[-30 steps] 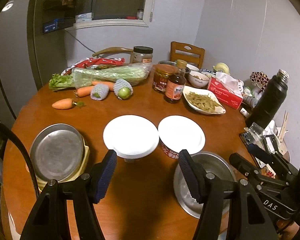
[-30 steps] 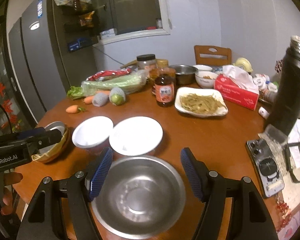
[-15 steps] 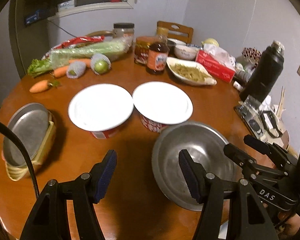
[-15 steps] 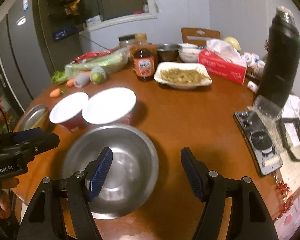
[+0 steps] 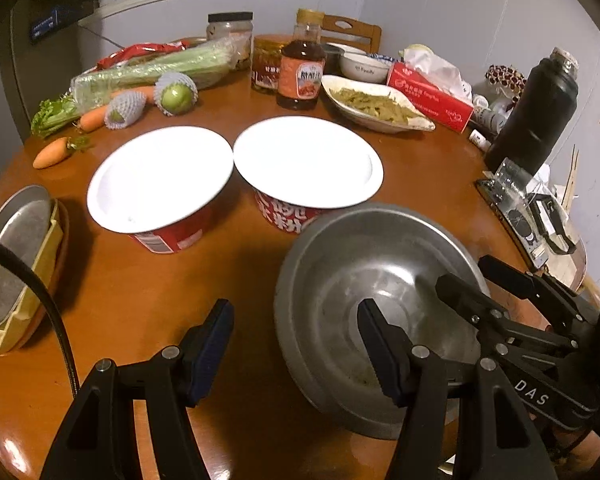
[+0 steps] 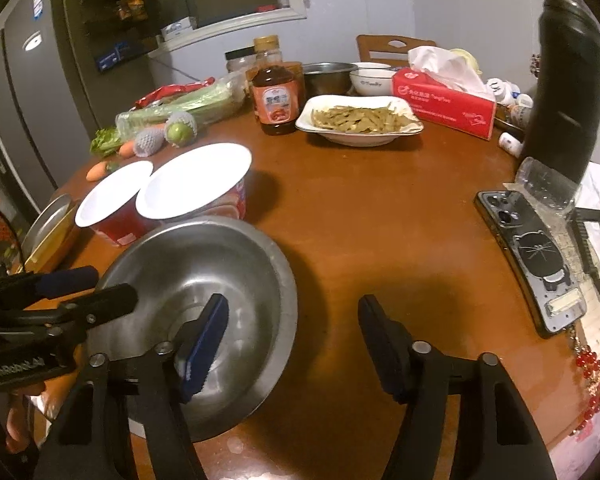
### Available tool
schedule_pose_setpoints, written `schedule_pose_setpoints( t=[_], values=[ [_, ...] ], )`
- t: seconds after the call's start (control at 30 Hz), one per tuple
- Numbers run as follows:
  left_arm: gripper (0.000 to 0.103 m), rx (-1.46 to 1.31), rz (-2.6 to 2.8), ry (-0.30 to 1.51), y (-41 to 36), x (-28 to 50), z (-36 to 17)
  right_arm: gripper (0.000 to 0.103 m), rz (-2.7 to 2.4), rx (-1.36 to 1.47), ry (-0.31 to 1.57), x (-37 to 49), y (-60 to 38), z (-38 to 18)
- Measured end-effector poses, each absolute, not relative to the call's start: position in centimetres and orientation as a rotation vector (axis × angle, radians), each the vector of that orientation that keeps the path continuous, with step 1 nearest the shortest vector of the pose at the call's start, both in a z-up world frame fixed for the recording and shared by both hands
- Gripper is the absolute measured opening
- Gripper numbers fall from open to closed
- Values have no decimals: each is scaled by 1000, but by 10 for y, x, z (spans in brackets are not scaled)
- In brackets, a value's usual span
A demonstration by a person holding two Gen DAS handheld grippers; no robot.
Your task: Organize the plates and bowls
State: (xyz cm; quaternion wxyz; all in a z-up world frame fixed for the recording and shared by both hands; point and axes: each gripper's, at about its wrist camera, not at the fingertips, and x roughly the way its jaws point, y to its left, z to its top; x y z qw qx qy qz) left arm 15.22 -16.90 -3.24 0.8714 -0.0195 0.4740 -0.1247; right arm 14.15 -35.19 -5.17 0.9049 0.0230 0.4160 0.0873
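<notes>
A wide steel bowl [image 5: 380, 300] rests on the round wooden table [image 5: 140, 300], close in front of both grippers. My left gripper [image 5: 296, 344] straddles its left rim, one pad inside and one over the table, neither pressing. My right gripper [image 6: 294, 340] straddles the opposite rim of the bowl [image 6: 204, 280]; its jaws are closing, with the rim between them untouched. Each gripper shows in the other's view, the right gripper [image 5: 460, 272] and the left gripper [image 6: 100, 286]. Two white plates [image 5: 160, 176] [image 5: 308, 160] lie on red paper tubs behind the bowl.
A steel plate on a yellow bowl [image 5: 12, 248] sits at the left edge. At the back are a dish of green beans [image 5: 376, 106], a sauce bottle [image 5: 302, 72], jars, vegetables and a tissue box [image 5: 432, 96]. A black flask [image 6: 568, 80] and a phone [image 6: 532, 256] are at the right.
Both grippers have sunk toward the table and closed in on the steel bowl, which now fills more of each view. The right jaws have narrowed a little.
</notes>
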Motion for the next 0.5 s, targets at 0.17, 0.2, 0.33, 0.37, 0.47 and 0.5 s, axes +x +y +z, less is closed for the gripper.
schedule_pose_setpoints(
  t=[0.17,0.2,0.33,0.37,0.47,0.5],
  values=[
    [64,-38,-260,993,-173,155,-35,56,188,30,867,143,-349,-57],
    [64,-39,-263,992,-174,156,-36,54,194,28,868,143,-348,-57],
    [63,-38,-278,996,-178,158,-38,50,207,27,869,144,-346,-59],
    [62,-37,-281,995,-179,159,-39,49,211,25,867,144,-346,-59],
    [53,-36,-298,994,-183,159,-40,46,223,30,865,144,-345,-59],
    [51,-38,-304,996,-184,159,-41,46,228,32,865,144,-344,-59]
  ],
)
